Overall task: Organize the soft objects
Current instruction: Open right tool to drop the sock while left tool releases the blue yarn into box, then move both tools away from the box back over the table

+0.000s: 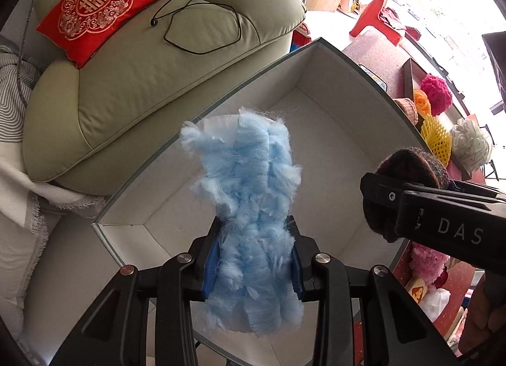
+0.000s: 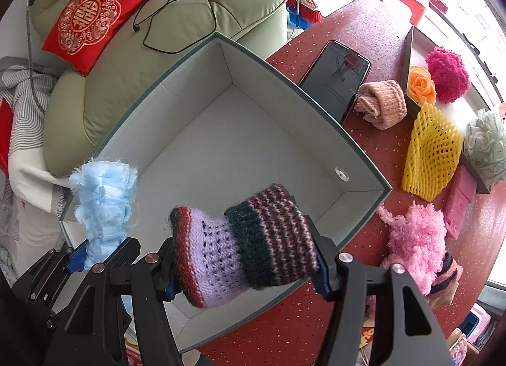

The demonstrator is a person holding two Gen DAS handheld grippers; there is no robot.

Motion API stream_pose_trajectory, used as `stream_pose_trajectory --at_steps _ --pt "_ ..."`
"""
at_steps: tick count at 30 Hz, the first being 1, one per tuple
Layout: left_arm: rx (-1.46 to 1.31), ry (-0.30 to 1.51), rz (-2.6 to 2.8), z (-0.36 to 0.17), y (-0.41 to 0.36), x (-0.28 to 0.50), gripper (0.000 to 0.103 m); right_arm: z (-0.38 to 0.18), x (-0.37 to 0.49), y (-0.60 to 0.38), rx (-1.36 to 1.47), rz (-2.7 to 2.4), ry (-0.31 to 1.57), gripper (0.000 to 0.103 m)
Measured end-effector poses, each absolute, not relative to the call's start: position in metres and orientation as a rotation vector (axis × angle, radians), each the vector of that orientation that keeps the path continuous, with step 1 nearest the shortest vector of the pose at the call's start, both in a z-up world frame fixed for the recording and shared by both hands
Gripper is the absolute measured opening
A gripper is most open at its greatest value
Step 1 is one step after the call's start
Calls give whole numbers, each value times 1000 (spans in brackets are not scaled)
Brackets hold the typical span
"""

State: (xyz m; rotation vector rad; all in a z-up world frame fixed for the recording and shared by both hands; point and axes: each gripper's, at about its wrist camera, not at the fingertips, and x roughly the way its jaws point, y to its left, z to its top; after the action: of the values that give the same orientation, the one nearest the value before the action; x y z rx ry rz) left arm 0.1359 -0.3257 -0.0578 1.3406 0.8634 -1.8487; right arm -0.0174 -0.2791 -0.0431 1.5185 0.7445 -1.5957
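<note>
Now left tongs (image 1: 253,258) clench the soft, light blue duster (image 1: 249,204) mid-frame, right tongs (image 2: 246,261) squeeze the squashy knit sock (image 2: 243,239) across its middle over the box (image 2: 202,144).

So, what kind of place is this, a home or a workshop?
Most likely a home living room. A green sofa with a red cushion stands beside a red table, and a broom leans near a bright window. Nothing here looks like a workshop.
</note>
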Motion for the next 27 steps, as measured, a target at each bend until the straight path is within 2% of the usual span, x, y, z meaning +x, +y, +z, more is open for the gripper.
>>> stream_pose_trajectory --at_steps 1,2,3,4,6,7,9,10,11,12,27 --pt "1338 862 -1852 -58 -325 136 37 -44 -17 -280 1519 -1596 748 67" --pt "1338 858 -1852 -58 -325 136 42 -45 -17 -280 1519 -1594 750 68" --pt "1337 855 -1848 -58 -325 136 57 -45 -17 -280 1517 -1590 751 69" --pt "1332 849 -1841 -57 -325 137 64 -45 -16 -280 1515 -1589 753 70" --pt "1323 854 -1829 -57 -326 139 86 -45 -15 -280 1516 -1587 742 77" --pt "1323 865 -1825 -57 -326 140 89 -45 -15 -279 1519 -1584 733 82" --pt "1324 877 -1818 -58 -327 141 90 -43 -16 -277 1513 -1589 712 84" --pt "1338 878 -1810 -59 -327 140 94 -41 -17 -276 1509 -1591 702 88" --pt "1352 881 -1798 -61 -327 139 103 -40 -18 -275 1505 -1592 696 91" --pt "1357 877 -1784 -62 -327 140 103 -38 -18 -274 1499 -1595 689 102" --pt "1362 888 -1807 -46 -313 137 103 -12 -24 -244 1499 -1629 603 103"
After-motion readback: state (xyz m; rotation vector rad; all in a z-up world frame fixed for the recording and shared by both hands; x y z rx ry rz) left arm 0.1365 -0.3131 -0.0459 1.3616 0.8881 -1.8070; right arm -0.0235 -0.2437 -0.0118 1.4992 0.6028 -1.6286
